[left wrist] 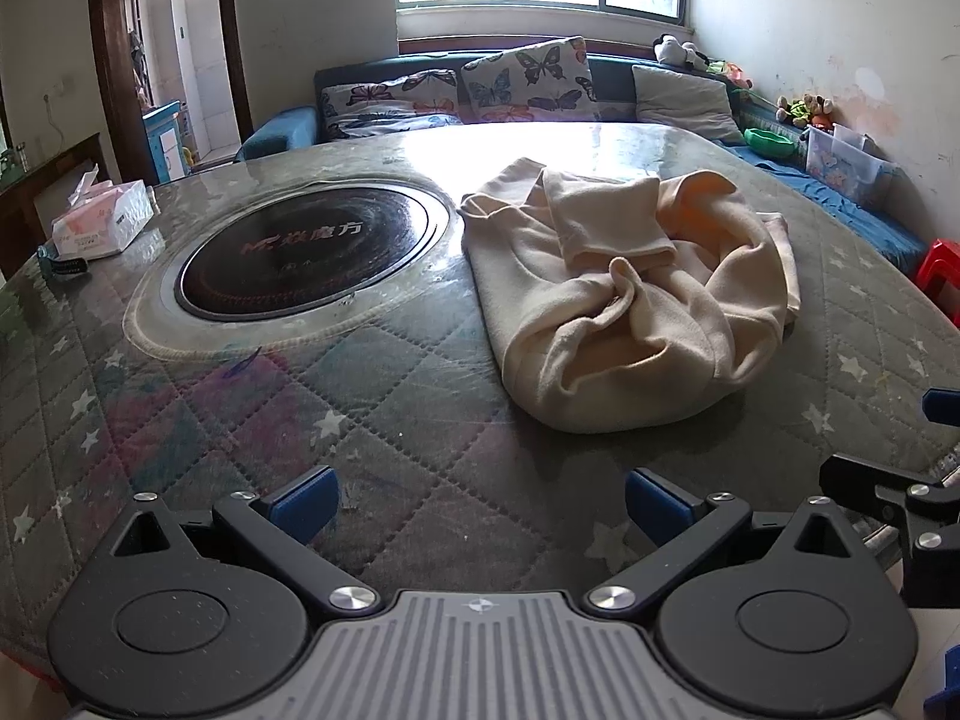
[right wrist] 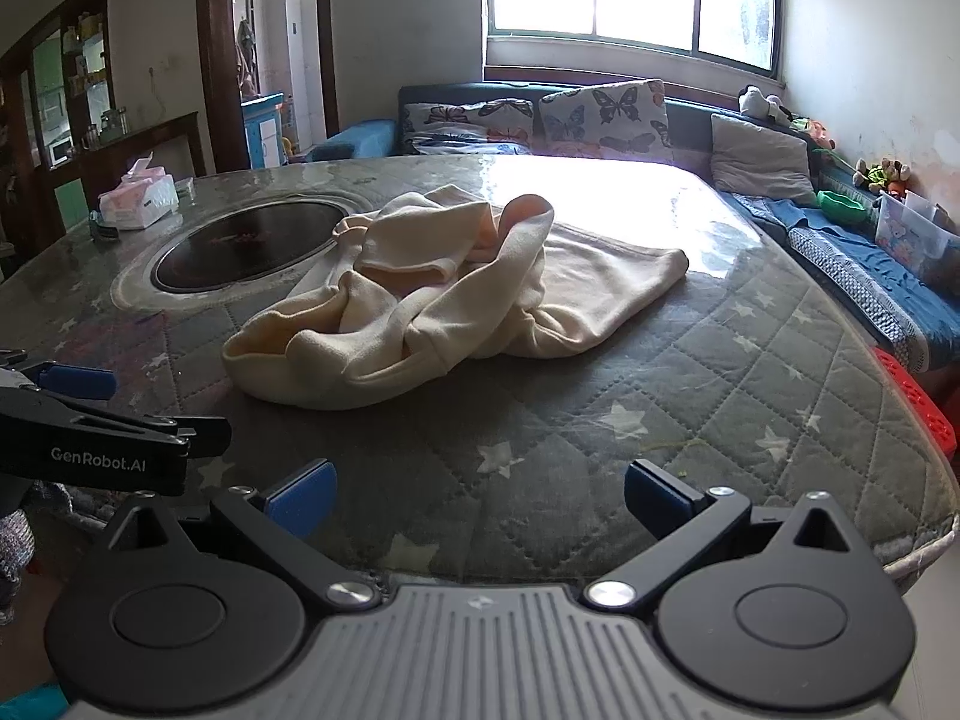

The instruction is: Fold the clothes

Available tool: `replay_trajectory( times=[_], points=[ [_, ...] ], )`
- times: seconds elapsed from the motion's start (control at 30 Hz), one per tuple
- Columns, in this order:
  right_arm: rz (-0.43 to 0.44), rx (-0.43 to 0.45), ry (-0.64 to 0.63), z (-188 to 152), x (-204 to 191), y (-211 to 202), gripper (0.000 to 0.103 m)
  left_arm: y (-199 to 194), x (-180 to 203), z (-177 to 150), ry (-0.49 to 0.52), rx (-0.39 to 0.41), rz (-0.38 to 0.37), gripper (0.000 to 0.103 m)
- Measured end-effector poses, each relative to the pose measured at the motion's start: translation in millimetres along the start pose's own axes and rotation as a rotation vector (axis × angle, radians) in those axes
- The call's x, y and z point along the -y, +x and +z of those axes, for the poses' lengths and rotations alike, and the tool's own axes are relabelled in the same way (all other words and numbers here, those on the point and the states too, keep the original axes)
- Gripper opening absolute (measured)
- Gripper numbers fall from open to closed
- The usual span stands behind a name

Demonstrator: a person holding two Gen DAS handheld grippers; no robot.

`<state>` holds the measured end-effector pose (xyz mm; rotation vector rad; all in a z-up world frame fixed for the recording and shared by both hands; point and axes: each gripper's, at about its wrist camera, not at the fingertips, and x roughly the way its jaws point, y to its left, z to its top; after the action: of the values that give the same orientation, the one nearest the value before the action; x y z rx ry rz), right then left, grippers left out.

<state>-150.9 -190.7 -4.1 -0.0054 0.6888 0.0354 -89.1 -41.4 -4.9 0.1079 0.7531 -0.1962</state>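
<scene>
You had both tongs spread apart w/ nothing in them: left tongs [left wrist: 480,504] and right tongs [right wrist: 480,498] hovered side by side over the near edge of the tabletop [right wrist: 750,372], short of the work, prob. so you could size it up before grabbing. The cream garment [left wrist: 624,306] lay crumpled mid-tabletop, sleeves bunched on top, one flat part running toward the far right edge; not yet spread. It sat just right of the inset cooktop [left wrist: 306,252]. A tissue pack [left wrist: 102,219] stayed at the far left edge, well apart from the fabric.
</scene>
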Motion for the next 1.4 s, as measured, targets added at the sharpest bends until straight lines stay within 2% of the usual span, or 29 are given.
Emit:
replay_trajectory(
  times=[0.77,1.07,1.33,1.4],
  points=[
    [-0.022,-0.035,-0.006,14.7,-2.6,15.3,0.103,8.2,-1.3,8.8,0.011,-0.003,-0.008,0.103],
    [0.02,0.035,-0.037,15.1,-12.8,3.2,0.103,6.6,-1.5,9.3,0.014,0.006,-0.014,0.103],
    [0.013,0.042,-0.065,15.9,-18.2,2.8,0.103,4.6,-2.4,13.6,0.029,0.019,-0.02,0.103],
    [0.042,0.049,-0.094,14.2,-18.7,2.0,0.103,5.0,-2.0,15.7,0.035,0.021,-0.023,0.103]
  ],
)
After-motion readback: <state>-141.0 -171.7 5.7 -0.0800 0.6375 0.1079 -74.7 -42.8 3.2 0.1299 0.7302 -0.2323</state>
